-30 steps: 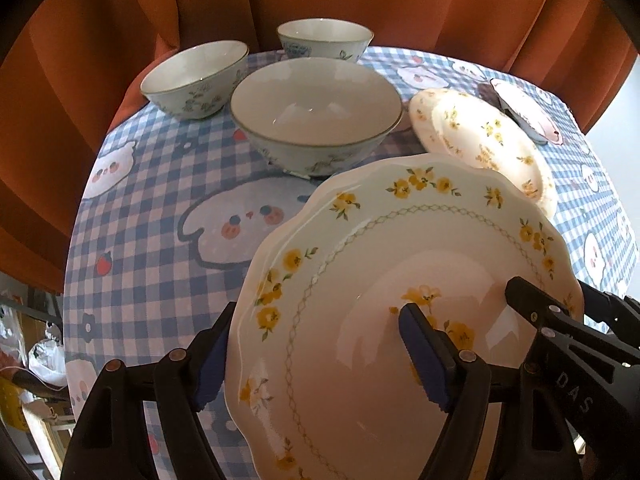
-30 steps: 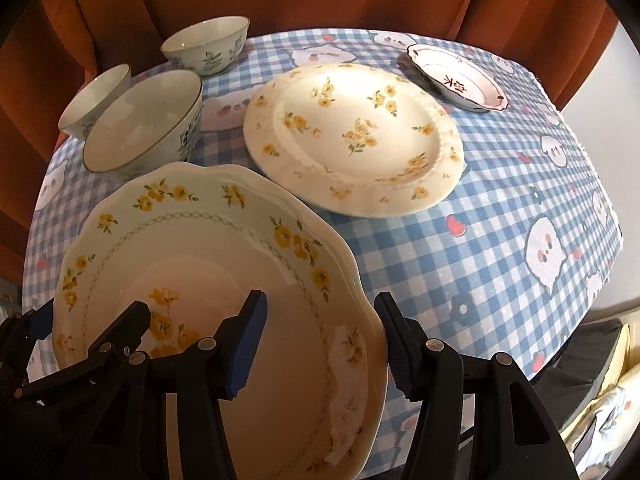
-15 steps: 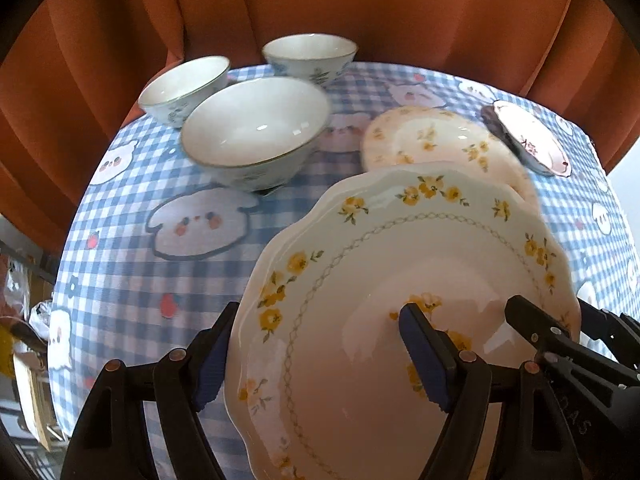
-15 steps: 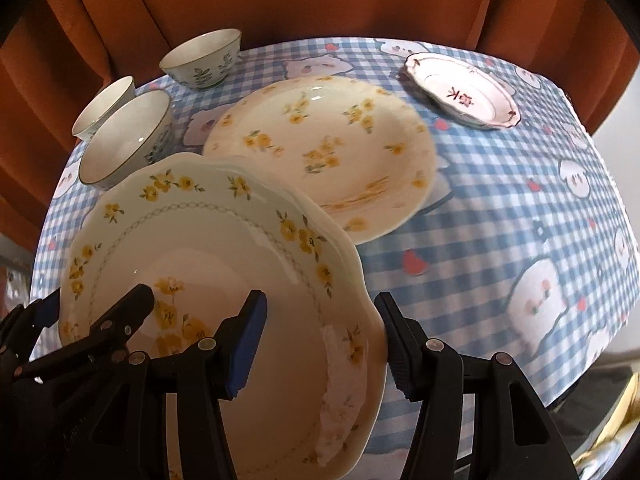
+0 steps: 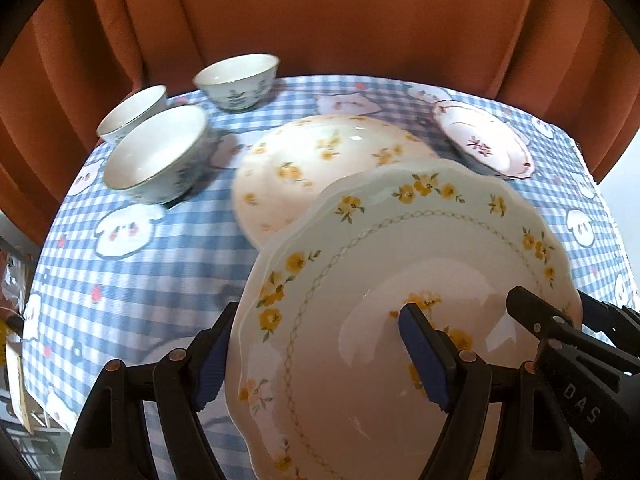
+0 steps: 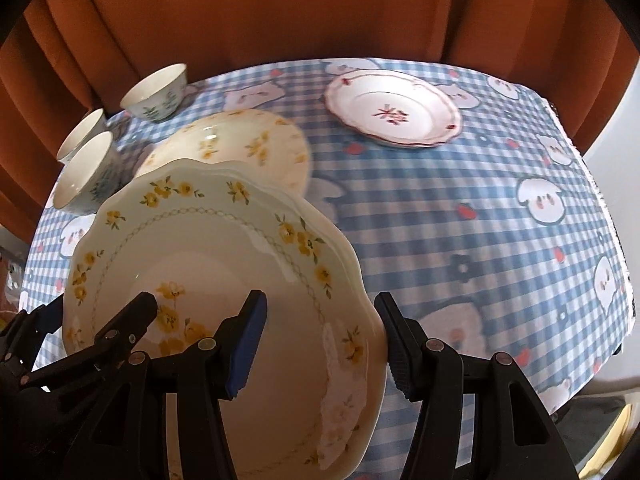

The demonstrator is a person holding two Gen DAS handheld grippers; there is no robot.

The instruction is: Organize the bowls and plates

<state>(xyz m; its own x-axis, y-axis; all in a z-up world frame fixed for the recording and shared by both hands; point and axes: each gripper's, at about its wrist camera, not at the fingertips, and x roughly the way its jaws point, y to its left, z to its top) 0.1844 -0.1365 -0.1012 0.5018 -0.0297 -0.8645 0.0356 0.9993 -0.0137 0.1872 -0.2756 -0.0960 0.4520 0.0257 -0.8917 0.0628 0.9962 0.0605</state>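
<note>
A scalloped plate with yellow flowers and a pale green rim (image 5: pixel 360 300) (image 6: pixel 208 280) is held off the table by both grippers. My left gripper (image 5: pixel 316 356) grips its left edge, one finger above, one below. My right gripper (image 6: pixel 320 344) grips its right edge the same way. Beyond it a cream plate with yellow flowers (image 5: pixel 320 168) (image 6: pixel 232 148) lies flat on the table. A small white plate with red flowers (image 5: pixel 484 144) (image 6: pixel 392 108) lies at the far right. Three bowls (image 5: pixel 156 152) (image 6: pixel 156 88) stand at the far left.
The round table (image 6: pixel 480 220) has a blue-and-white checked cloth with cartoon figures. An orange curtain (image 5: pixel 320 20) hangs close behind it. The table's right edge drops off near the red-flowered plate.
Both grippers have carried the scalloped plate up and to the right. It has moved away from the bowls and now hangs in front of the cream plate.
</note>
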